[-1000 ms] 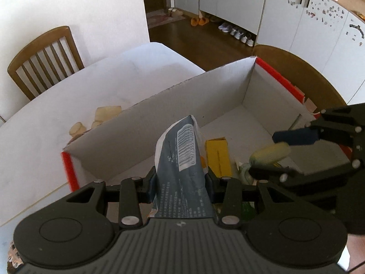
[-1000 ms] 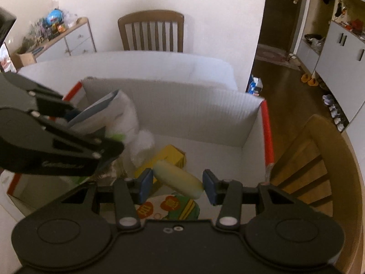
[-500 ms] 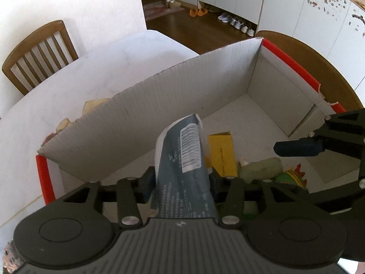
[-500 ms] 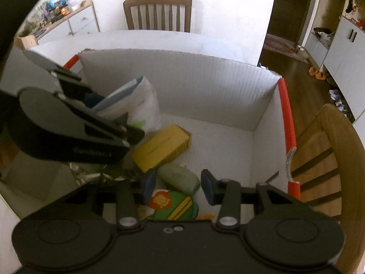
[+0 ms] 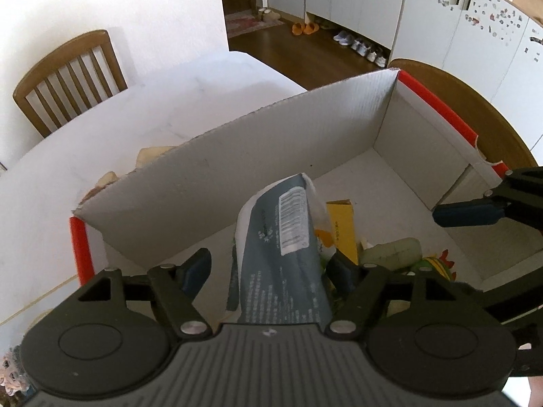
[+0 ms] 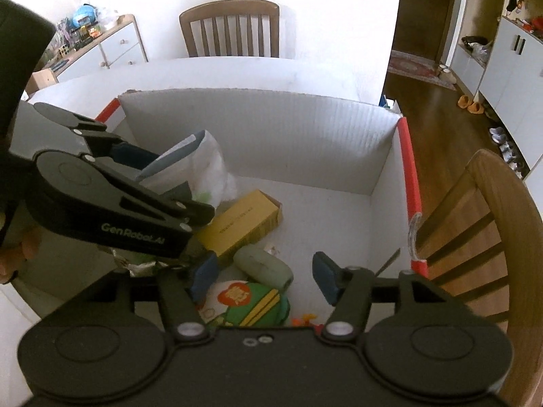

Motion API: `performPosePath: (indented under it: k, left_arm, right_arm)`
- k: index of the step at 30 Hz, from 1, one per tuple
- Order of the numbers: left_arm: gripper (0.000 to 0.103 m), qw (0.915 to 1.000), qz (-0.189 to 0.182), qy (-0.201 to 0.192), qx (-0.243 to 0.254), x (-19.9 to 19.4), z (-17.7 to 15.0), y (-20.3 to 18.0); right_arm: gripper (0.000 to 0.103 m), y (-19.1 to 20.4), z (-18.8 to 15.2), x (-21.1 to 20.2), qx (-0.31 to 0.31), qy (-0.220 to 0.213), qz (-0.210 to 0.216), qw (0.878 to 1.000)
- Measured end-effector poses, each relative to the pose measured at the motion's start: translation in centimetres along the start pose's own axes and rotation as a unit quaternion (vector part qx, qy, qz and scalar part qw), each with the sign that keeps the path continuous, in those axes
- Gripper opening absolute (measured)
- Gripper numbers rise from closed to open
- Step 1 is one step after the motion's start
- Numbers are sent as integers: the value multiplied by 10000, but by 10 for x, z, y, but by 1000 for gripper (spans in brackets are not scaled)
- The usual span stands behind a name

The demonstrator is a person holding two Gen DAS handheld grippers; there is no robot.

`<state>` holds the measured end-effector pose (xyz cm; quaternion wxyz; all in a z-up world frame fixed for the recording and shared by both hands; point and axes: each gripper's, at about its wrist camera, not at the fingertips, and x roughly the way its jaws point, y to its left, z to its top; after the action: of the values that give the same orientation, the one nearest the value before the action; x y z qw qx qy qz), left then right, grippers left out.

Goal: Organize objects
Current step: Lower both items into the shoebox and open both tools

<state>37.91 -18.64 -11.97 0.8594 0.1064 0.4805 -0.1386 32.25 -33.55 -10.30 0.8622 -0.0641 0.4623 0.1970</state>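
Right wrist: cardboard box (image 6: 258, 142) holds yellow carton (image 6: 242, 225), green case (image 6: 263, 266), pouch (image 6: 190, 166).

A: What colours does the white corrugated cardboard box (image 6: 258, 135) carry?

B: Red strips along its short rims. Inside lie a slate-blue and white plastic pouch (image 5: 281, 261) with a white barcode panel, a mustard-yellow rectangular carton (image 6: 242, 225), and a pale green oblong case (image 6: 263, 266).

A: And the flat packet (image 6: 251, 305)?

B: Green, with yellow stripes.
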Motion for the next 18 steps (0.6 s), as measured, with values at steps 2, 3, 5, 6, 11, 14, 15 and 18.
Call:
performPosePath:
  k: [2,3,5,6,11,14,15,18]
  left_arm:
    - [74,10000,7,-31,-5,-4,-1,1]
    - [74,10000,-11,-47,-11,-6,-2,2]
    - [75,10000,-14,-73,-14,-11,-3,2]
    - [79,10000,-28,-93,-21,-13,-3,3]
    - [84,9998,-53,-181,-66,-23,-6,7]
    - [86,9996,-98,-250,-121,-32,-8,9]
    - [86,9995,-123,-272,-140,-36,-9,10]
    - [86,9989,-202,-372,-185,-50,-13,13]
  right_arm:
    - [64,1,0,-3,23,-20,-1,10000]
    - [65,1,0,-5,36,-35,3,10000]
    - [68,2,0,-9,43,-79,2,10000]
    - [69,2,0,-11,40,-99,1,9999]
    - [78,6,-1,-23,17,-210,4,9998]
    - [78,8,-2,-30,18,-251,6,9997]
    - [79,8,-2,-33,28,-269,6,9996]
    - [81,10,-3,-42,78,-343,13,9994]
